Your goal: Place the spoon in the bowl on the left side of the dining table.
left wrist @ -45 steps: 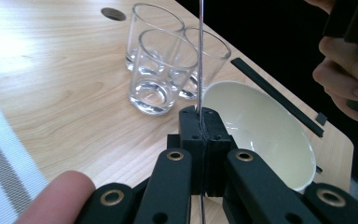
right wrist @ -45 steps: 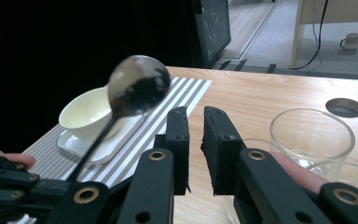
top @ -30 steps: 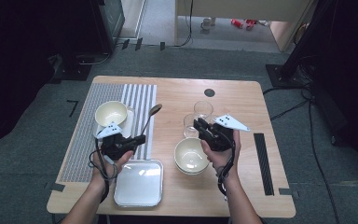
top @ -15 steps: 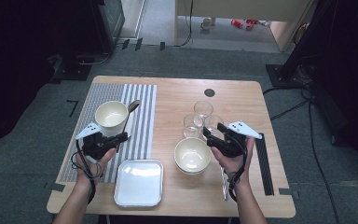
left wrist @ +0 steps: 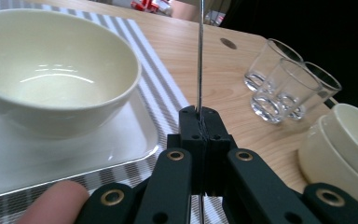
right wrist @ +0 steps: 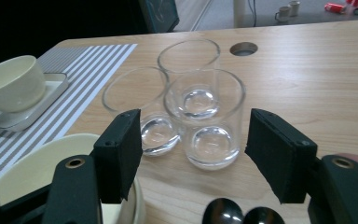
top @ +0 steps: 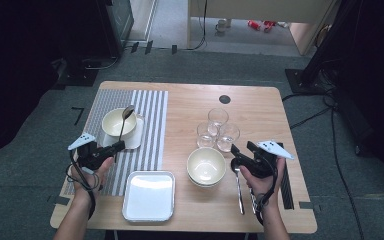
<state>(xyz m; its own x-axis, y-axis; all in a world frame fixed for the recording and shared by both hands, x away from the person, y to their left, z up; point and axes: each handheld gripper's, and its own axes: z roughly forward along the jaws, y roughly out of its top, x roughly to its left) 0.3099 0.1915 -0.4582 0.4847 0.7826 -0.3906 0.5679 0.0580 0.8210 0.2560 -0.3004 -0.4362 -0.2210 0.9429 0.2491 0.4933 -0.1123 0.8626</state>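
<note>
Cream bowl (top: 116,122) sits on a small white tray (top: 135,137) on the striped placemat (top: 150,125), left side of the wooden bench (top: 260,105). Three glasses (top: 217,131) cluster mid-bench, stacked cream bowls (top: 206,166) just in front of them, a square white plate (top: 149,196) near the front edge. Left gripper (top: 111,148): fingers pressed together, pinching a spoon's (top: 124,124) thin handle; the spoon's head hangs over the cream bowl. Right gripper (top: 236,152): fingers have just been opening, now spread with nothing between them. Two spoons (top: 239,185) lie flat on the bench right of the stacked bowls, just below those fingers.
</note>
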